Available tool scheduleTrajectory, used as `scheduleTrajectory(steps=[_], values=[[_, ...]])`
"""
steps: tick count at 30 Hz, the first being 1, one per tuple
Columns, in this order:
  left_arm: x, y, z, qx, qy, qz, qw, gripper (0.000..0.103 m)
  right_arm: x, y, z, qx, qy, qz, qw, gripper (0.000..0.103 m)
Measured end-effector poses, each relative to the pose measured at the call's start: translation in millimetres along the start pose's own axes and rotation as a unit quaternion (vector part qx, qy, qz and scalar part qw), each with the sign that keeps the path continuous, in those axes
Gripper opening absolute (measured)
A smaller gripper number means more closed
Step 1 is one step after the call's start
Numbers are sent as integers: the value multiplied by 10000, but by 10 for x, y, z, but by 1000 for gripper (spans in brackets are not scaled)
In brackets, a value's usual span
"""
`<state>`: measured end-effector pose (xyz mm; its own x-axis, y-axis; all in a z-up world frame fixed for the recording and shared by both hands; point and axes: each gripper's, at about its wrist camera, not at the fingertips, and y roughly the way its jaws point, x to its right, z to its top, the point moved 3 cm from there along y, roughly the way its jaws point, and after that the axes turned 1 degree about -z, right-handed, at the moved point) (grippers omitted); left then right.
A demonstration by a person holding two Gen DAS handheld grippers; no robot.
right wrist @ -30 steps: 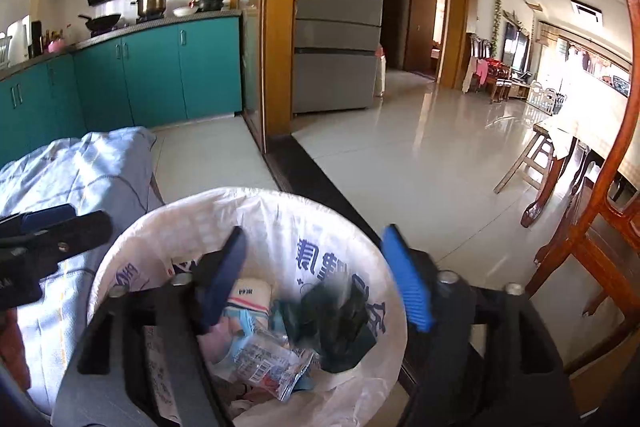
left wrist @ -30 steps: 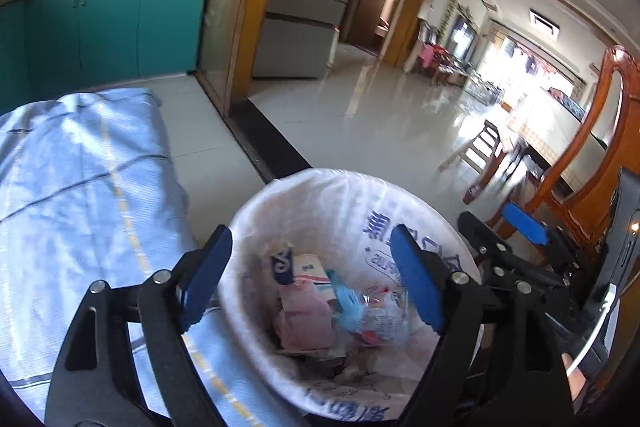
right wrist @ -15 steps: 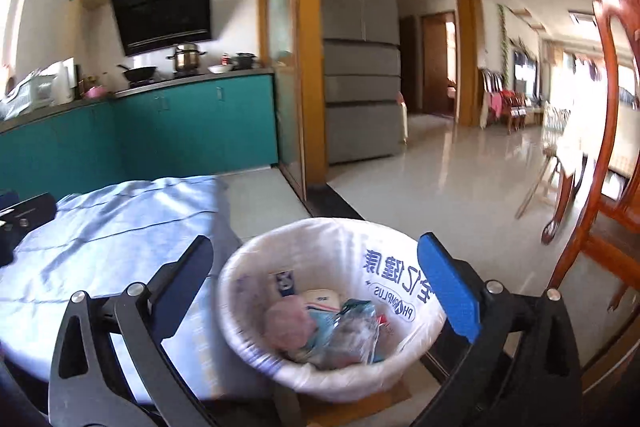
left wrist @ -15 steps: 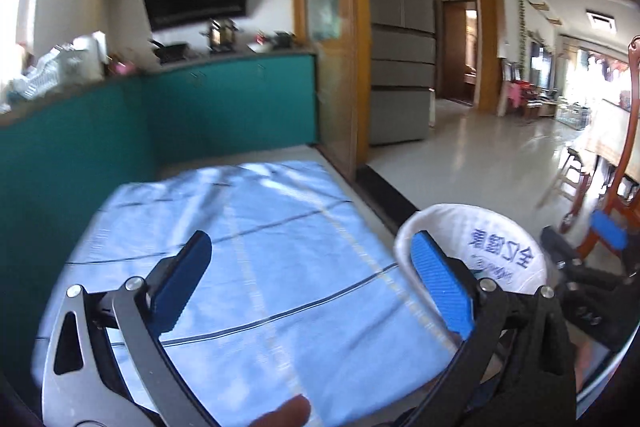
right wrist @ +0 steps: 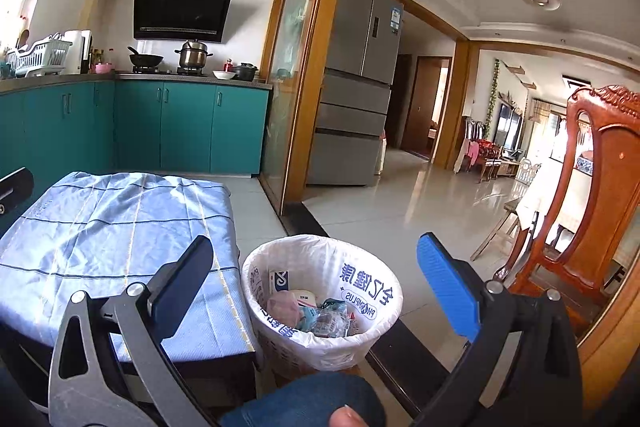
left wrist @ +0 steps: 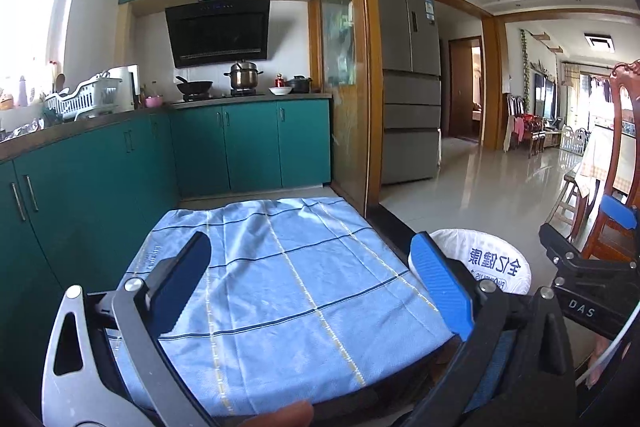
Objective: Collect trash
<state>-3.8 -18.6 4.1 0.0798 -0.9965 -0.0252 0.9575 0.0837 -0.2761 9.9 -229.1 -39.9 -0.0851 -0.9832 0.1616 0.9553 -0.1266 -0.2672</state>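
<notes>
**Two Empty Grippers by the Trash Bin**

The room was a kitchen with green cupboards (left wrist: 224, 147) along the wall. A big grey fridge (right wrist: 356, 115) stood past a wooden door frame. A shiny pale floor (right wrist: 400, 195) ran on to a far room.

A low table wore a blue checked cloth (left wrist: 288, 275). The top of the cloth was bare.

A red-brown wooden chair (right wrist: 600, 187) stood on the right side.

The trash bin (right wrist: 256, 291) sat on the floor, just beside the right edge of the table. It had a white bag with blue writing inside it. The trash (right wrist: 312, 315) lay at the bottom of the bin: a pink lump, a white box, and some crinkly clear wrappers.

The left gripper (left wrist: 316, 291) hung over the blue cloth. Its jaws stood wide apart, and nothing was between them. They had just been opening.

The right gripper (right wrist: 316, 291) hung above the bin, and the bin showed between its two fingers from that view. Its jaws were wide apart too, and they gripped nothing. They had just been opening as well.

A fingertip (right wrist: 348, 417) and a blue sleeve (right wrist: 304, 403) showed at the bottom edge of the right view.
</notes>
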Motion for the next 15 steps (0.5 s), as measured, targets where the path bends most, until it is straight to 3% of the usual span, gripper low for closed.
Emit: scheduleTrajectory(steps=[15], values=[[-216,-67,34,-50,-67,241,9997,100,-224,-187,1,165,84,210,9996,100]])
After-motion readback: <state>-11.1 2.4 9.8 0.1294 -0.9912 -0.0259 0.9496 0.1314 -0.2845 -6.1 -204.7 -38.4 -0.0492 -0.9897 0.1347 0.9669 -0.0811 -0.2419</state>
